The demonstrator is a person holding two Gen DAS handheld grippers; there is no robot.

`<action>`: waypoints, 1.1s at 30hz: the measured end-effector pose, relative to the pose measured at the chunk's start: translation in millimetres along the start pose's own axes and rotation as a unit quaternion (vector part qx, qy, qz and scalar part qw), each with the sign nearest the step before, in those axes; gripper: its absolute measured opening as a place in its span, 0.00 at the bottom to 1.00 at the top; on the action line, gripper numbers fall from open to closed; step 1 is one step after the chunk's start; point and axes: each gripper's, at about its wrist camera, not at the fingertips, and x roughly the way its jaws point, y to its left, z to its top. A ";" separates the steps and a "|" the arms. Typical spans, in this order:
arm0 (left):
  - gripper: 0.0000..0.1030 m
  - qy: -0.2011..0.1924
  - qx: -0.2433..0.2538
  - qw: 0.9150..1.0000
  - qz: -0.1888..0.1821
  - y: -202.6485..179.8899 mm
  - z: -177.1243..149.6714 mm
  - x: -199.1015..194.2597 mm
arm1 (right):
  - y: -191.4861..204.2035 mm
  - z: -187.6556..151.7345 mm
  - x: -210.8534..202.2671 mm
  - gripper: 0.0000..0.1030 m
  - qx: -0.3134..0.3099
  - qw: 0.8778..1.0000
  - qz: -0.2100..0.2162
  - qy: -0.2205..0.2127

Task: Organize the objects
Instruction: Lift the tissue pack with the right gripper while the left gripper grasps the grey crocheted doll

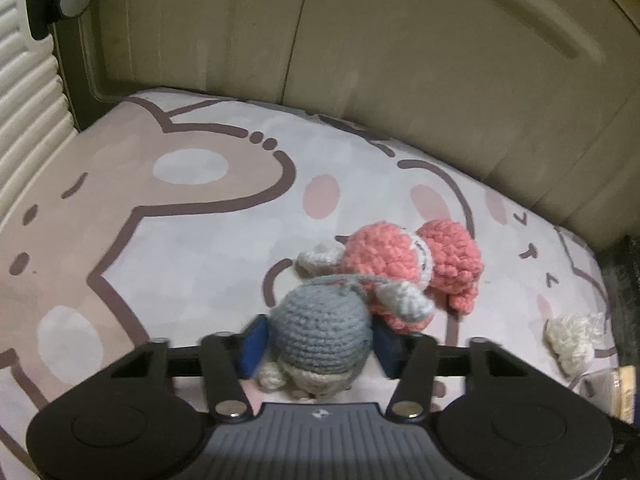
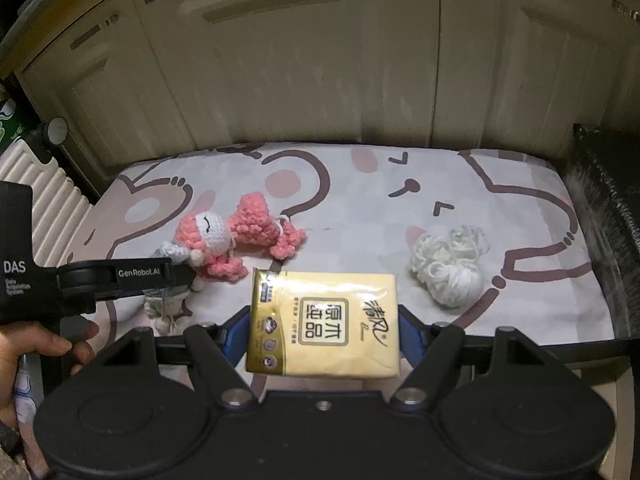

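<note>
A grey crochet toy (image 1: 320, 328) sits between the blue pads of my left gripper (image 1: 320, 346), and both pads touch its sides. Just behind it lies a pink crochet doll (image 1: 384, 264) with a white face, touching a second pink crochet piece (image 1: 452, 260). My right gripper (image 2: 322, 336) is shut on a yellow tissue pack (image 2: 324, 320), held flat above the mat. The right wrist view also shows the pink doll (image 2: 208, 240), the left gripper's body (image 2: 120, 276) over the grey toy (image 2: 168, 300), and a person's hand (image 2: 40, 344) holding it.
Everything lies on a cartoon-print mat (image 1: 180, 260). A bundle of white yarn (image 2: 448, 264) rests at the mat's right side. Beige cabinet doors (image 2: 320, 60) stand behind, a white ribbed panel (image 1: 24, 100) at the left, and a dark fuzzy edge (image 2: 600, 220) at the right.
</note>
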 end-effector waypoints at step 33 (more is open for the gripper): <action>0.48 -0.053 0.109 0.993 -0.013 -40.1 -12.4 -123.4 | 11.8 -2.2 -74.7 0.71 -0.007 0.997 -0.014 -0.069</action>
